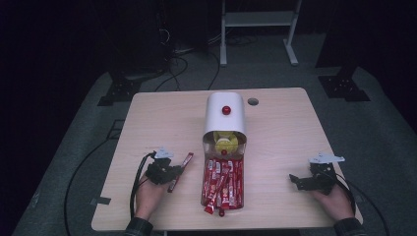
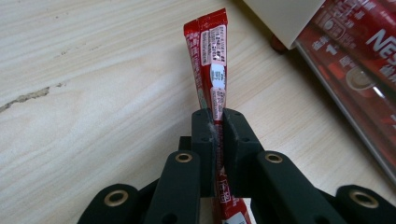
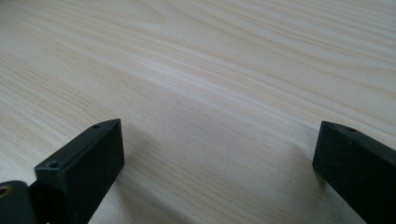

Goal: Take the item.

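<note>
On the light wooden table (image 1: 162, 118), seen from the high view, a white dispenser (image 1: 224, 118) with a rounded top and a red knob (image 1: 226, 110) stands at centre, toward the far edge. A round cable hole (image 1: 253, 102) sits just right of it in the tabletop. A clear tray (image 1: 206, 147) runs from the dispenser's base toward the person, with something yellow (image 1: 226, 143) at its far end, under the white hood. The near part of the tray holds a heap of red sachets (image 1: 222, 184), the nearest ends spilling onto the table.

Left gripper (image 1: 169, 172) sits left of the tray, held in the left hand (image 1: 150, 194), cable trailing off the near left side. In the left gripper view its jaws are clenched on 1 single red stick sachet (image 2: 208, 51), gripped partway along, the far end pointing toward the dispenser's corner and lying low over the wood; whether it touches the table cannot be told. The tray of sachets is just to the right in that view.

Right gripper (image 1: 302, 182) is near the table's right edge, well apart from the tray, held in the right hand (image 1: 337, 201). In the right gripper view its jaws stand wide apart over bare wood, grasping nothing
</note>
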